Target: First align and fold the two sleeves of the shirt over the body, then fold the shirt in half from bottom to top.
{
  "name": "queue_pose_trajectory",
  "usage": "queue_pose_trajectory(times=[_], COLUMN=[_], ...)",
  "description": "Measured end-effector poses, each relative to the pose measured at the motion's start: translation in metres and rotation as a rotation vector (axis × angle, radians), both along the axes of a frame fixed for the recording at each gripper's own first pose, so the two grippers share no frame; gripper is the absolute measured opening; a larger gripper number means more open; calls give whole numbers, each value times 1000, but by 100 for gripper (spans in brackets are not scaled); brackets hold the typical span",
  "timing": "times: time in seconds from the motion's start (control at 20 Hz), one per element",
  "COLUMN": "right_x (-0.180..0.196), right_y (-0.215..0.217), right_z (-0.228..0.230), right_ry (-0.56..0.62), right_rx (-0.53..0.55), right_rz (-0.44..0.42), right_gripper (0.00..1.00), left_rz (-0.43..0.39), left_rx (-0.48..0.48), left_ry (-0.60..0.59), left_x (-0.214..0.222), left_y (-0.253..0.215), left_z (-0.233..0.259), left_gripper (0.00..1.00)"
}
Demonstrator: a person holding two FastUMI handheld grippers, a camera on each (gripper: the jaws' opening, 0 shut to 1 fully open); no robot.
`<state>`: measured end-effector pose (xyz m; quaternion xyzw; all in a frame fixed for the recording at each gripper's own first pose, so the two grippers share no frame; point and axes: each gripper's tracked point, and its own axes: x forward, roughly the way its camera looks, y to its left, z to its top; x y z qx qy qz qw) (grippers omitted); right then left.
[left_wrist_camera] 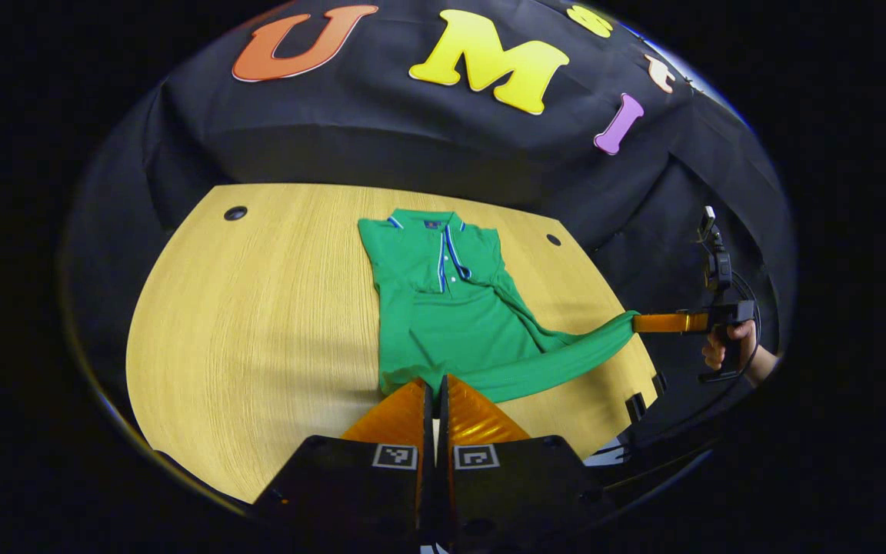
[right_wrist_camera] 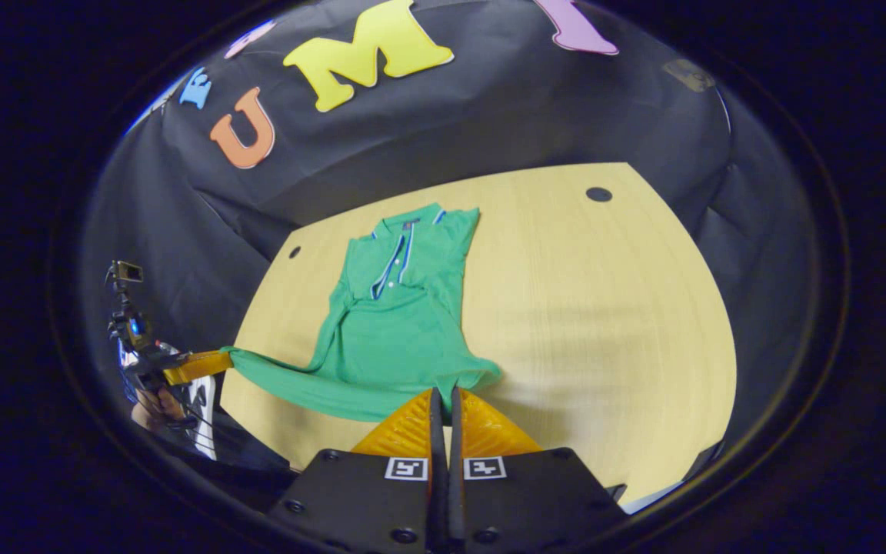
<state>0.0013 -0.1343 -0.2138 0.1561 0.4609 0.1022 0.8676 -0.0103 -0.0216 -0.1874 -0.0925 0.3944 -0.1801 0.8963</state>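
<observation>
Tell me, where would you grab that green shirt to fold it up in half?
By the bottom hem, at its two corners, coming in low from the near table edge. The shirt lies collar away, hem nearest. The left gripper and the right gripper each already pinch a hem corner, so the hem is pulled out and could probably be carried up toward the collar.
</observation>
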Motion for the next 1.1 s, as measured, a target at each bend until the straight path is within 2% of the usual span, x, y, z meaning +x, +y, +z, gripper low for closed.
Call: queue_pose_trajectory(times=[0.2,0.25,0.6,0.7,0.75,0.8,0.9,1.1], right_x=[51,76,176,201,220,234,258,307], right_y=[4,6,13,15,10,9,10,15], right_z=[27,37,61,53,42,33,13,-37], right_ry=[-66,-91,-200,-206,-204,-201,-200,-216], right_rx=[-4,-2,-16,8,19,30,38,2], right_rz=[18,13,-2,-15,-31,-43,-51,-16], right_gripper=[2,2,0,5,0,5,2,2], left_rz=[-19,-15,69,85,104,124,160,195], left_rx=[38,38,-14,-32,-41,-61,-95,-67], left_ry=[-97,-117,-166,-179,-180,-174,-161,-109], left_x=[60,82,175,202,216,230,255,294], left_y=[10,13,22,23,25,25,23,29], left_z=[28,39,52,43,36,28,6,-60], left_gripper=[4,4,3,4,3,3,4,4])
